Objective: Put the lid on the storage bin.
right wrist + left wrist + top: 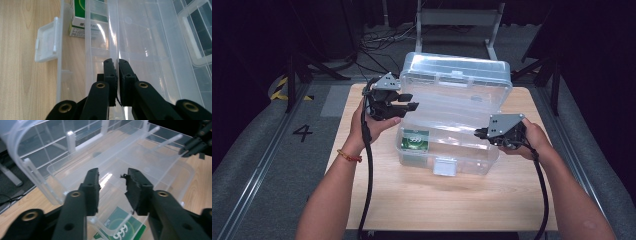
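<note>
1. Standing near the middle of the wooden bench (377, 200), a clear plastic box (464, 152) has its lid (455, 82) thrown back and upright behind it.
2. The box is see-through all over, with ribbed walls, rounded corners and a white-looking latch flap (445, 166) hanging down at the front edge.
3. The lid shows a grid of moulded ribs and a raised handle shape on its top.
4. A green and white carton (415, 140) lies inside the box at its left end, against the wall; the left hand-held gripper view shows pale numerals printed on its green face.
5. A clear insert tray (112, 170) sits in the upper part of the box, above the carton.
6. The left hand-held gripper (404, 102) hovers at the left rim of the box, beside the lid's corner; its jaws stand partly apart with nothing between them, and the pads touch nothing.
7. The right hand-held gripper (117, 65) is pinched on the box's right-hand rim: in its own view the two black jaws stand almost together with the thin clear wall between the pads.
8. In the high view each hand-held gripper has a grey three-cornered plate on top and a black cable trailing back along the forearm.
9. The person's left wrist carries a red and yellow band (349, 156).
</note>
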Tool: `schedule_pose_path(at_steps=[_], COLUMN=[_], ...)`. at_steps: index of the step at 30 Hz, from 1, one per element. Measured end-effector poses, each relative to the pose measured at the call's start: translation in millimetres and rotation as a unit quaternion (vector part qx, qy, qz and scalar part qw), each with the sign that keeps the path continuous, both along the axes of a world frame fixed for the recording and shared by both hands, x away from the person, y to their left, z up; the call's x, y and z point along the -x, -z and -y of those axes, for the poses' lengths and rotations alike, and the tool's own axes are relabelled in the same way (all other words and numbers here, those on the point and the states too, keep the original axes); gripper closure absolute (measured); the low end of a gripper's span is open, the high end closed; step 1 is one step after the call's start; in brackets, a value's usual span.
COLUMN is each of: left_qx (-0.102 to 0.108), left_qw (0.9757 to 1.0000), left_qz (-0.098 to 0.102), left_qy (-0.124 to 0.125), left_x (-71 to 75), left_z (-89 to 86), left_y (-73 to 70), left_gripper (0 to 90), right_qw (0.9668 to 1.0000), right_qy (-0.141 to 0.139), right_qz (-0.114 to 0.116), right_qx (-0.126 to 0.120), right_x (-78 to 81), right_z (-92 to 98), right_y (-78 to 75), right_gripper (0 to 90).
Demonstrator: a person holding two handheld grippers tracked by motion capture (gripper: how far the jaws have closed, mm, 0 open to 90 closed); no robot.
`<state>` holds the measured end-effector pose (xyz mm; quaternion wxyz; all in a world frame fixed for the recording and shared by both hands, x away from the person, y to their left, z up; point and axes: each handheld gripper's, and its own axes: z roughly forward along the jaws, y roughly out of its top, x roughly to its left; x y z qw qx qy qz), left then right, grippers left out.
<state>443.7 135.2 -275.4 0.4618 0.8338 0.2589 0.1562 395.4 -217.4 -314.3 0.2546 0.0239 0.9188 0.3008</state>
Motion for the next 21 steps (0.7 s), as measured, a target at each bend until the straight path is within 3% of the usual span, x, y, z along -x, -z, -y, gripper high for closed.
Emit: schedule_pose_path(at_steps=[5, 11, 21], left_qx=[0.009, 0.012, 0.014], left_qw=[0.9998, 0.9995, 0.9994], left_qz=[-0.011, -0.007, -0.01], left_qy=[-0.012, -0.028, -0.031], left_x=[-6.6, -12.5, -20.6], left_z=[-4.4, -7.6, -9.6], left_y=[-0.7, -1.5, -1.1], left_gripper=[76.4, 79.8, 84.9], right_qw=[1.0, 1.0, 1.0], right_qy=[0.001, 0.001, -0.003], right_qz=[0.0, -0.001, -0.003], right_qx=[-0.003, -0.003, -0.003], right_x=[1.8, 3.3, 7.3], right_z=[0.3, 0.3, 1.0], right_y=[1.6, 2.6, 7.2], right_gripper=[86.9, 86.9, 86.9])
